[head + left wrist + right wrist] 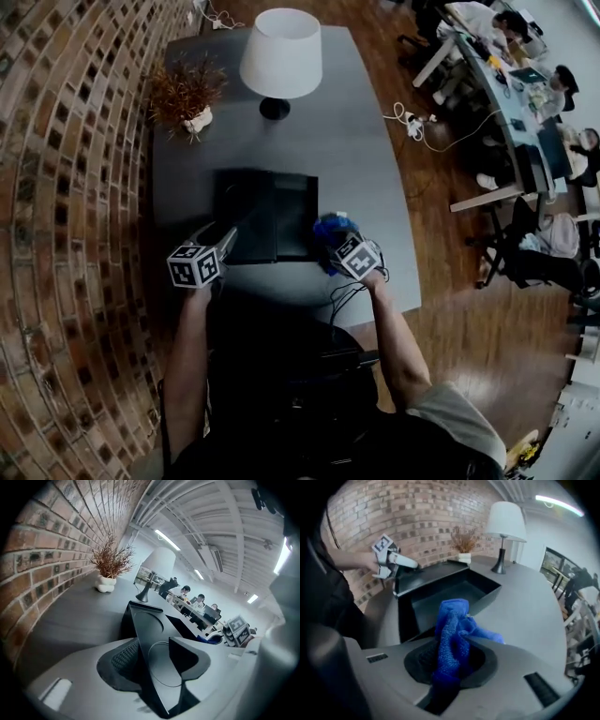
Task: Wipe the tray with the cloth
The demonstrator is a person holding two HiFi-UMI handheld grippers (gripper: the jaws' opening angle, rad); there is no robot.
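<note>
Nearest us, our right gripper is clamped tight on the bunched blue cloth — just beside the right wall of the black tray; our left gripper straddles the tray's near-left wall, jaws narrowly apart, not pressing; the tray sits on the grey table; beyond it — a dried plant and a white lamp.

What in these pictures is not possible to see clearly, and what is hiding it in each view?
1. Left gripper view: the tray wall stands between the left gripper's jaws, but black on black hides whether the pads press it.
2. Right gripper view: the cloth covers the right gripper's pads.
3. Head view: the tray floor is too dark to judge dirt.
4. Head view: the people at the desks are too small.
</note>
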